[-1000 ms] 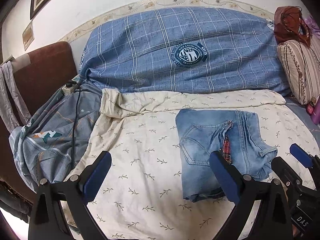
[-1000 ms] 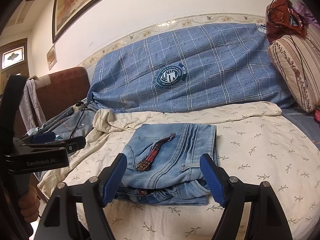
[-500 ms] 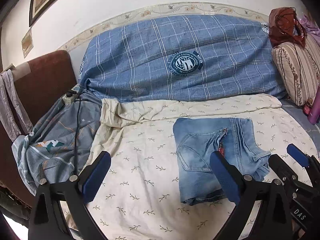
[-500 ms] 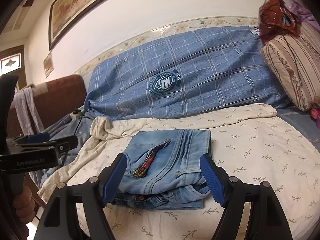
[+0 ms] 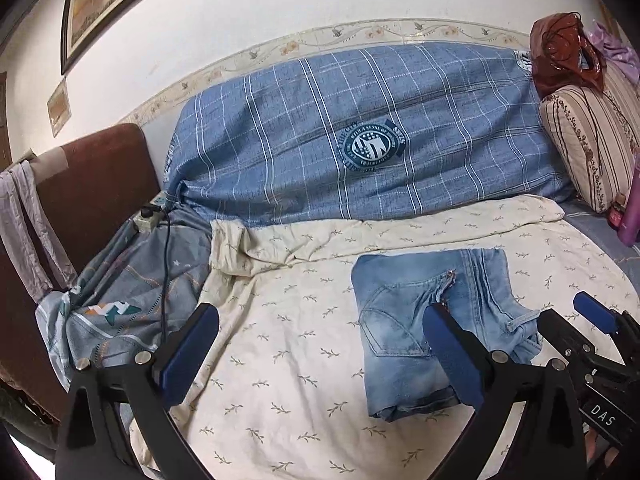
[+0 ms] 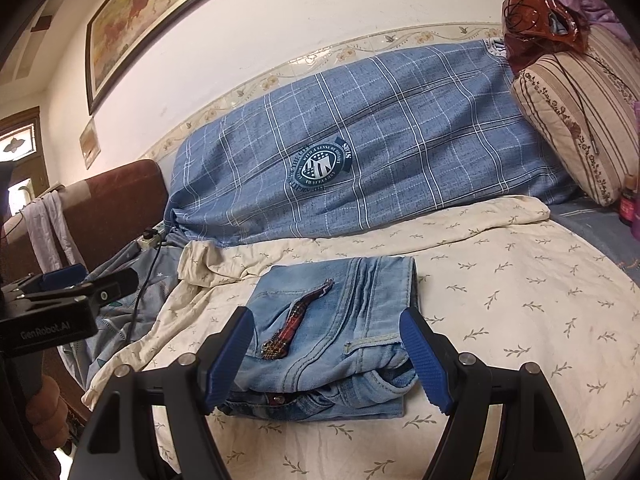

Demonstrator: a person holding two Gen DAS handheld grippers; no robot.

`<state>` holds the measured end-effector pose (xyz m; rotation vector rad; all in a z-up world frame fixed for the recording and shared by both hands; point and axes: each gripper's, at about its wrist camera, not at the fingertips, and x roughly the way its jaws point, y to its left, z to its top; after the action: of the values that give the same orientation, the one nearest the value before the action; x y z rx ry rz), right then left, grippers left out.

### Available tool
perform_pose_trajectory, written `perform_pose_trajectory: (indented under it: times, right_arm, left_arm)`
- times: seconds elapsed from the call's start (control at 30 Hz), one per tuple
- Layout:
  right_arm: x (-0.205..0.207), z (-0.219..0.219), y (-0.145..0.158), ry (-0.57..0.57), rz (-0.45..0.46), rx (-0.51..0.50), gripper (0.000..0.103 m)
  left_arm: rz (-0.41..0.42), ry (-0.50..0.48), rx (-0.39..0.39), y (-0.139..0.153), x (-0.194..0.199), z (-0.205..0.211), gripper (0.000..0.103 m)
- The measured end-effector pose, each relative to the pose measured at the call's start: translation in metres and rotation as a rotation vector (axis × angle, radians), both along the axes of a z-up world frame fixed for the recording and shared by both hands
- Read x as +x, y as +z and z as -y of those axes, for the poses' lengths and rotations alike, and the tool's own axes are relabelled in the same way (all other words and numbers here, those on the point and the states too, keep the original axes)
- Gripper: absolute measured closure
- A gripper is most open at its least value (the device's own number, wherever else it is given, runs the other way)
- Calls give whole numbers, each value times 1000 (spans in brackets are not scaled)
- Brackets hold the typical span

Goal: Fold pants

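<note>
1. Evidently the folding looks finished: the faded light-blue denim pants (image 6: 332, 332) lie as a compact, layered rectangle on the cream leaf-print bedsheet (image 6: 520, 320), a red plaid lining strip (image 6: 296, 324) showing at the fly.
2. From the right wrist view, the pants sit at twelve o'clock, just beyond the right gripper (image 6: 328, 360), whose blue-padded jaws stand wide apart and hold nothing.
3. From the left wrist view, the pants (image 5: 400, 320) lie toward three o'clock; the left gripper (image 5: 320, 356) is likewise spread and empty.
4. My judgement: what remains is at most a light press or squaring of the slightly uneven near edge, otherwise withdrawing both tools clear.
</note>
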<state>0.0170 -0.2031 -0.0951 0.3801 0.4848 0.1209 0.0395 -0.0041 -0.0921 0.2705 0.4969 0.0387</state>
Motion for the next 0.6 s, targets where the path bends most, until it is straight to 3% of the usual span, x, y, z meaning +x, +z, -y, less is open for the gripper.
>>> perform_pose_trajectory:
  times: [0.6]
  right_arm:
    - [-2,-2,7,1,25,-16,25]
  left_arm:
    - [20,20,36,6,-5,4,0]
